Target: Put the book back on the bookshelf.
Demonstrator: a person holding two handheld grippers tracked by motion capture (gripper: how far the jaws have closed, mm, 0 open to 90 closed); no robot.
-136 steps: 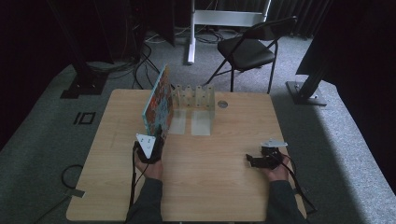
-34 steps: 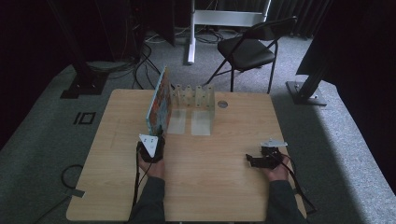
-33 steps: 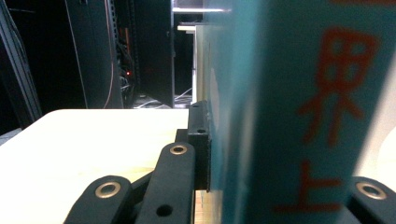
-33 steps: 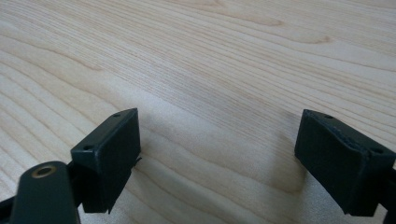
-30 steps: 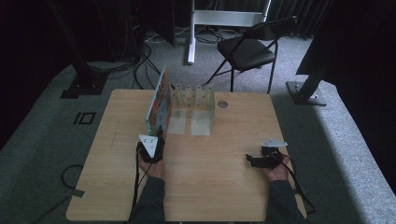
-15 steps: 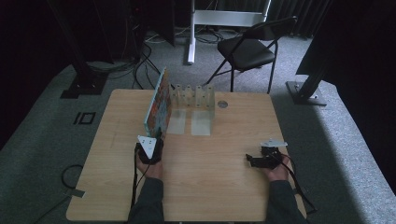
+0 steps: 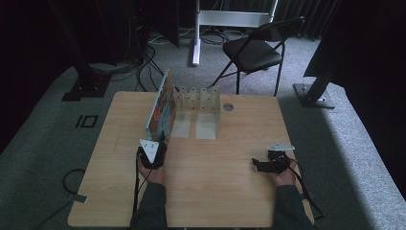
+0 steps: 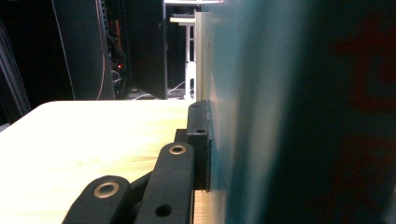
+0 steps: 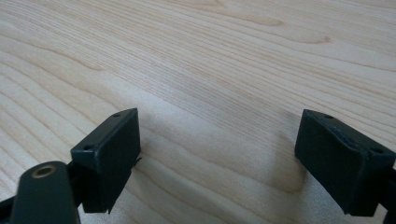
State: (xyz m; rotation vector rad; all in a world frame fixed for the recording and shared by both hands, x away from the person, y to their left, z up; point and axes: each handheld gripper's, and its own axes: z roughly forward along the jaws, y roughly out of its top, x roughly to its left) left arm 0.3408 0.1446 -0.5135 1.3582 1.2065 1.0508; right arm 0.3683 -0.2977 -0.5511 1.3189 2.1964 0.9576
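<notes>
The left claw (image 7: 156,143) clamps the book (image 7: 161,108) upright beside the clear rack (image 7: 197,98), ready for slotting, while the right claw (image 9: 219,154) waits released over the table (image 7: 215,191).

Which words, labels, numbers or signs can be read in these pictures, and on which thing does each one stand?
None can be read.
Book, held upright by the left gripper: colourful cover print, too small and blurred to read.
Clear rack: no lettering visible.
Table and right gripper: no lettering visible.
</notes>
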